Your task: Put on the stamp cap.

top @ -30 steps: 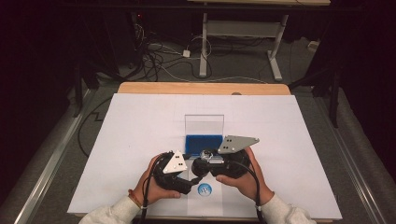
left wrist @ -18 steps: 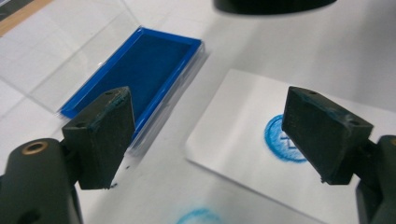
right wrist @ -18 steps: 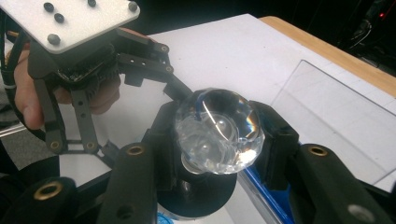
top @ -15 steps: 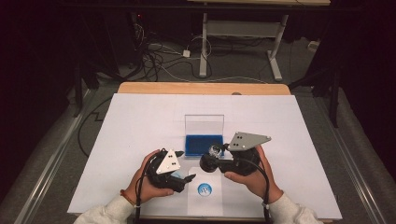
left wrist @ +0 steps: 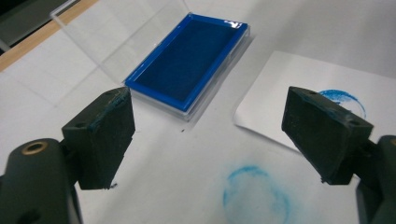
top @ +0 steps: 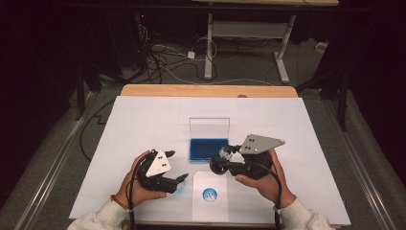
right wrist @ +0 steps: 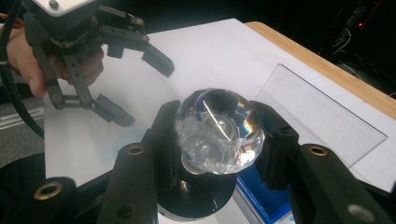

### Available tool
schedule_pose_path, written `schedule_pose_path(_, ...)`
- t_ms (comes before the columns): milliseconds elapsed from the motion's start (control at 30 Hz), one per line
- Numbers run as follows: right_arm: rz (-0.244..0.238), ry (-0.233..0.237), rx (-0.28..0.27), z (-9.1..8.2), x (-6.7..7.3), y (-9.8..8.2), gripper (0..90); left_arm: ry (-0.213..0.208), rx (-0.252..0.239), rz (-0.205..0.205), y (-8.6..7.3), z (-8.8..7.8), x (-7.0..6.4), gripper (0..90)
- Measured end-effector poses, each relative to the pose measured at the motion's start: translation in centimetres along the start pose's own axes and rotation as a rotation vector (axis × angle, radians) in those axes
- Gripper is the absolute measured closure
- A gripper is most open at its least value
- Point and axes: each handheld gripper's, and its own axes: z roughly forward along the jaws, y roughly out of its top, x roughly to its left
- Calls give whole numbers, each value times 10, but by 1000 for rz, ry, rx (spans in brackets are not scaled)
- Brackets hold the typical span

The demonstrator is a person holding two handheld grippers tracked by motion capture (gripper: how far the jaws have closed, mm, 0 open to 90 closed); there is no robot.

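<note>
- Leftmost in the high view, the left gripper (top: 176, 166) sits in the person's left hand (top: 139, 184) over the white sheet (top: 143, 120), its jaws standing wide apart with nothing between them; they have just been opening.
- From its own camera, the left gripper (left wrist: 208, 135) looks down on a faint blue ring smudge (left wrist: 256, 193) on the sheet, a mark the high view barely gives.
- Next to the right, near the table's front edge, lies a small white card (top: 209, 196) with a round blue stamp print (top: 209, 194); the left gripper view cuts that print (left wrist: 343, 99) off behind one jaw.
- Further back at the middle sits the blue ink pad (top: 208, 148) in its clear case, lid (top: 209, 127) raised upright; the left gripper view shows the pad (left wrist: 189, 60) as a plain dark blue felt.
- To the right, the right gripper (top: 221, 159) is clamped on a stamp with a faceted clear knob (right wrist: 218, 130) and a round black base, held just beside the pad's near right corner.
- From above that stamp (top: 222, 155) is small and hard to read; the right gripper view shows the knob plainly, but the stamp's face is hidden under it.
- Whether the base touches the sheet cannot be told.
</note>
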Motion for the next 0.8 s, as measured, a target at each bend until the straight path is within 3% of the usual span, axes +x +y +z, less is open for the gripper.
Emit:
schedule_pose_path(233, -5, -15, 2, -6, -4, -1, 574, 45, 3, -41, -19, -17, 9, 170)
schedule_pose_path(533, 1, -41, -3, -12, -8, -2, 575, 86, 31, -43, -43, -28, 13, 170)
schedule_pose_path(800, 2, -62, -8, -18, -12, -2, 575, 134, 46, -29, -55, -33, 13, 162)
